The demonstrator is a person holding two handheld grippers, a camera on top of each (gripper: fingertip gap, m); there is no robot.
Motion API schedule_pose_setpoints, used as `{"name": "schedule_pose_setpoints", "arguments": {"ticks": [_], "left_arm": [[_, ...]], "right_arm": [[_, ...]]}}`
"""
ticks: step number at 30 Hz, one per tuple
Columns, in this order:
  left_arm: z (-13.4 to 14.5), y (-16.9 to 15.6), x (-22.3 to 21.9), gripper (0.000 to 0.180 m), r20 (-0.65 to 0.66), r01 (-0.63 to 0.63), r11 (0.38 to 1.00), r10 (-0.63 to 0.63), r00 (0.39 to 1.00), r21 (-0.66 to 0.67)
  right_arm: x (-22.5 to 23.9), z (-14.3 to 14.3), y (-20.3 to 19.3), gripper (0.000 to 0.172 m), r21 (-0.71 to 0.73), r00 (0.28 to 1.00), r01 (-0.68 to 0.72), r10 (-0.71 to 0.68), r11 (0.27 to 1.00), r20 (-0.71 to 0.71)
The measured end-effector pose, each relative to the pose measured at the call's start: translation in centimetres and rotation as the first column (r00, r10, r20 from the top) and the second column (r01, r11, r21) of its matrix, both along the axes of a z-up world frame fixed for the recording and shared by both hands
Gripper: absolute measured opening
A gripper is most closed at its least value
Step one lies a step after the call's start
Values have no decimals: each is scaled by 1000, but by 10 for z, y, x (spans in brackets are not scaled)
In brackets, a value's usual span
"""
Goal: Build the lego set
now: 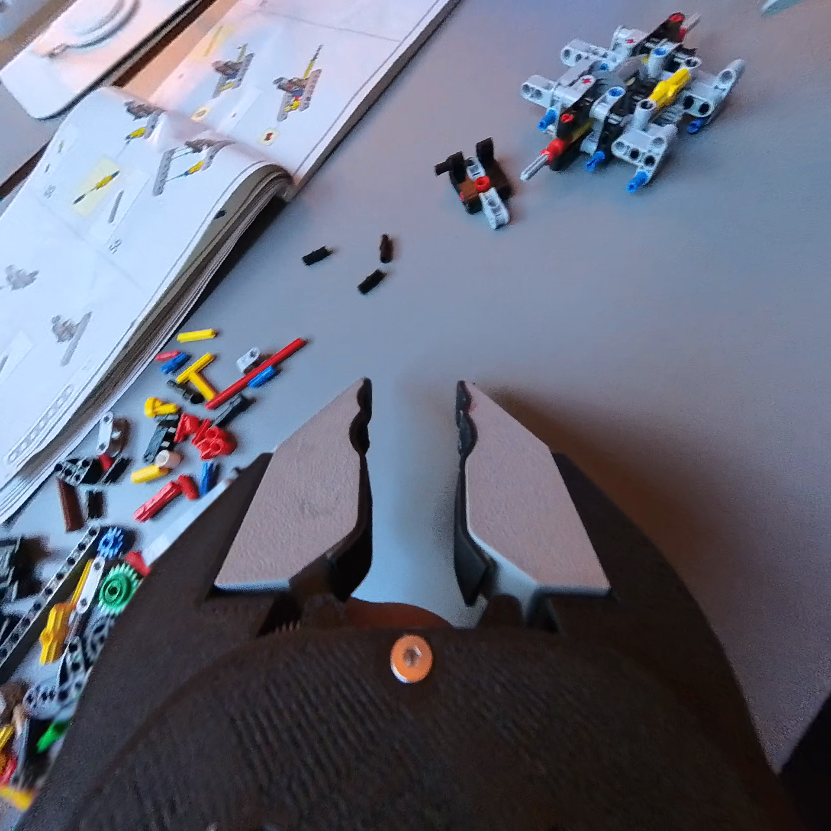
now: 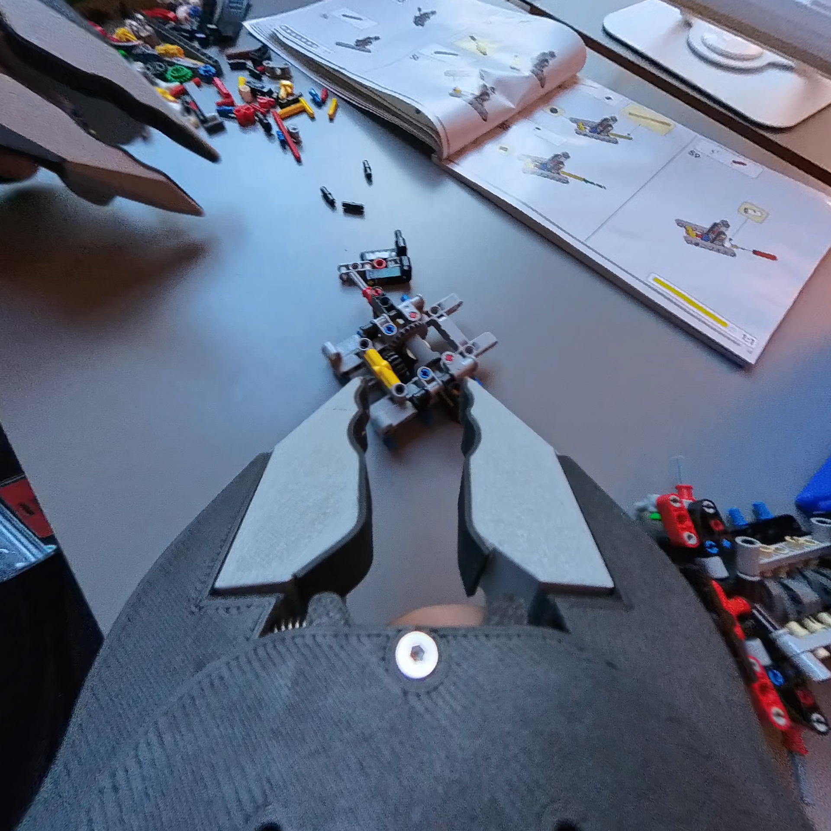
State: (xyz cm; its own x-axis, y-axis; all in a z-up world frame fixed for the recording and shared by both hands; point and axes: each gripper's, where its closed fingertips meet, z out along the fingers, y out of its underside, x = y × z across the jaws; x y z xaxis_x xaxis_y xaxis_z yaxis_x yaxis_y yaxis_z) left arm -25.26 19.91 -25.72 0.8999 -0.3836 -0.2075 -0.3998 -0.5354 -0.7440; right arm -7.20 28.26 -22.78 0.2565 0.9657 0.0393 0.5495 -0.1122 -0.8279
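My right gripper (image 2: 416, 395) straddles the near end of the grey-and-black toy-brick gear assembly with a yellow connector (image 2: 407, 355) mid-worktop (image 2: 607, 427) — whether its pads press I cannot tell — so squareness on the beams matters; my left gripper (image 1: 413, 391) hangs released, empty.

L tool (image 1: 413, 386) jaws apart, bare, above table; R tool (image 2: 416, 391) jaws apart, tips low.

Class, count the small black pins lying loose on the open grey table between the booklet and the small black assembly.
3: one nearest the booklet, one nearer the small black assembly, one nearest the left claw. Others may hide among the pile.
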Motion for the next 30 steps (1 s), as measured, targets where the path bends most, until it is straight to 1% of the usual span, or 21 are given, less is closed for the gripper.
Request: {"name": "schedule_pose_setpoints", "arguments": {"ticks": [2, 3, 4, 6, 8, 10, 12, 15, 17, 18, 20, 25, 28, 30], "left_arm": [[-6, 4, 10, 35, -3, 59, 998, -59, 998, -6], [-11, 4, 14, 36, -15, 88, 995, -89, 996, -36], [-11, 6, 17, 33, -13, 108, 993, -109, 994, -37], [-12, 8, 24, 30, 9, 153, 987, -153, 988, -47], [-13, 10, 29, 27, 55, 175, 982, -171, 984, -70], [-14, 11, 34, 24, 105, 198, 975, -188, 977, -96], [-15, 13, 37, 24, 146, 212, 970, -195, 970, -117], [-16, 17, 40, 25, 174, 222, 966, -198, 965, -131], [-15, 19, 43, 23, 160, 235, 964, -214, 964, -124], [-15, 20, 44, 22, 149, 240, 964, -222, 964, -118], [-15, 21, 46, 22, 127, 241, 965, -227, 966, -106], [-14, 22, 44, 25, 92, 227, 970, -220, 971, -87], [-14, 24, 43, 27, 63, 214, 974, -210, 976, -71], [-13, 24, 42, 26, 35, 203, 977, -202, 979, -57]], "right_arm": [[-6, -2, -8, 41, 35, 1000, -22, 22, 999, 10], [-10, -5, -13, 42, 56, 999, -38, 36, 998, 24], [-14, -8, -16, 43, 80, 998, -49, 45, 996, 40], [-21, -16, -18, 44, 124, 996, -50, 41, 991, 79], [-26, -25, -18, 47, 153, 993, -48, 30, 987, 114], [-28, -32, -15, 44, 173, 989, -33, 7, 984, 147], [-25, -35, -5, 41, 194, 985, 13, -46, 981, 166], [-20, -35, 8, 39, 206, 979, 74, -110, 976, 169], [-13, -36, 21, 39, 228, 968, 129, -172, 965, 181], [-11, -37, 23, 43, 229, 967, 130, -174, 965, 184], [-9, -32, 21, 43, 233, 968, 145, -186, 962, 166], [-5, -23, 4, 41, 204, 979, 174, -192, 963, 70], [4, -19, 3, 38, 237, 976, 196, -213, 952, 50], [10, -18, 2, 38, 231, 975, 205, -219, 951, 39]]}}
